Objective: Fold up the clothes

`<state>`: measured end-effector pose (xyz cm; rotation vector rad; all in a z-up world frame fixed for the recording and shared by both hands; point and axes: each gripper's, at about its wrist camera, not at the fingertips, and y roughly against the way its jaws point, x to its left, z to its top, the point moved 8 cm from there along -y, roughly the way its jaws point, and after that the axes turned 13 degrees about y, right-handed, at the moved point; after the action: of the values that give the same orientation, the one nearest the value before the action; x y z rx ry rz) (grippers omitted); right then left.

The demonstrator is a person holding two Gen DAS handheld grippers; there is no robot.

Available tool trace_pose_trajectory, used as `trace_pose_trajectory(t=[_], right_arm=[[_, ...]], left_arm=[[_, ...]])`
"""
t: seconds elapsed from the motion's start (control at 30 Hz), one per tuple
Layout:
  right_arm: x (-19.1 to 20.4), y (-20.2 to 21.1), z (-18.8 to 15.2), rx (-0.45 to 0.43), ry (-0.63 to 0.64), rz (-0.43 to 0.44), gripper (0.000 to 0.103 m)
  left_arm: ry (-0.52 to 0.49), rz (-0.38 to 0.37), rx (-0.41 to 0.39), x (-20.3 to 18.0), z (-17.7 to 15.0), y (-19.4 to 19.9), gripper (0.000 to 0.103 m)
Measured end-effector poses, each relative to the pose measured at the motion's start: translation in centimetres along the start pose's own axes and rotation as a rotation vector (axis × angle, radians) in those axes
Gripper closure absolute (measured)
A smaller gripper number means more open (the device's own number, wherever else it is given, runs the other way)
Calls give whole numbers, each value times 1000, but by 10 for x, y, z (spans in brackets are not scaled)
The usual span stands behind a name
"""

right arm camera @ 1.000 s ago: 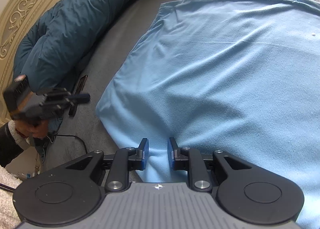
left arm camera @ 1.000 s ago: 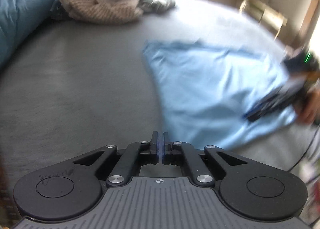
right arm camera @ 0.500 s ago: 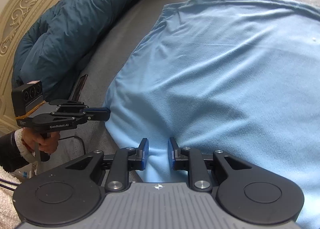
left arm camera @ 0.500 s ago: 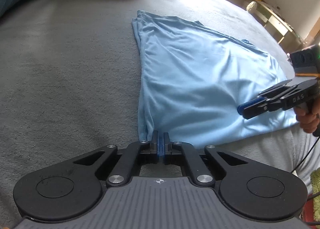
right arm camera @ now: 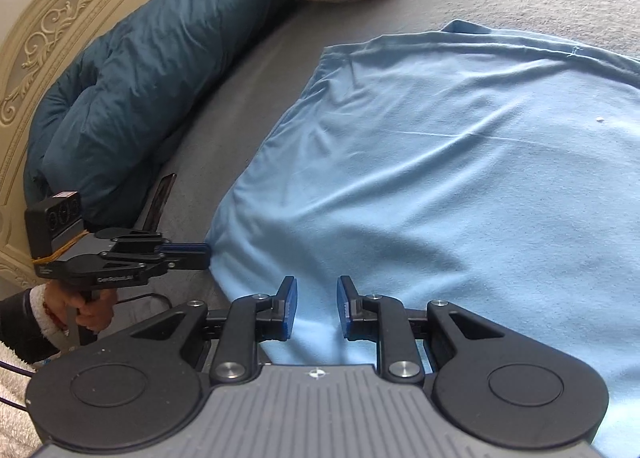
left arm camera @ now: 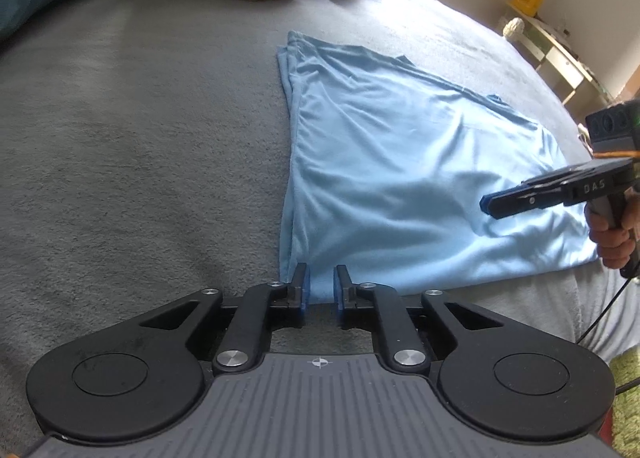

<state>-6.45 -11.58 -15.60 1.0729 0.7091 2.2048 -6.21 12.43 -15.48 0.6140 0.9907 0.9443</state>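
Blue shirt (left arm camera: 404, 178) spread flat on the grey bed (left arm camera: 140, 138).
Left hand-held gripper (left arm camera: 319, 289) just opening at the shirt's near corner, cloth between the jaws, not pinched. Right hand-held gripper (right arm camera: 317, 308) parted over the shirt, grasping nothing.

- White letters "DAS" are showing on the black side of the right gripper (left arm camera: 486, 204), which is reaching in at three o'clock in the left wrist view.
- A pale brand line is running along the side of the left gripper (right arm camera: 206, 252), at nine o'clock in the right wrist view; it is beginning with what looks like "Gen", and the rest is blurring beyond reading.
- A small label on top of that gripper's camera block is staying too small to read.
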Motion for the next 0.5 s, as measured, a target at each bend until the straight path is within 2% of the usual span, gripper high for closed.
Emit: trace_pose_trajectory(t=[0.27,0.33,0.5], right_arm=[[-1,0,2,-11,-16,-1,79],[-2,1,3,-16,-27,-2,73],[-3,1,3,-16,-37,-1,72]], left_arm=[[53,-26,34,2,-7,6,85],[57,-36,47,1,-10,6,85],[81,-67,77,-2,-17,6,84]])
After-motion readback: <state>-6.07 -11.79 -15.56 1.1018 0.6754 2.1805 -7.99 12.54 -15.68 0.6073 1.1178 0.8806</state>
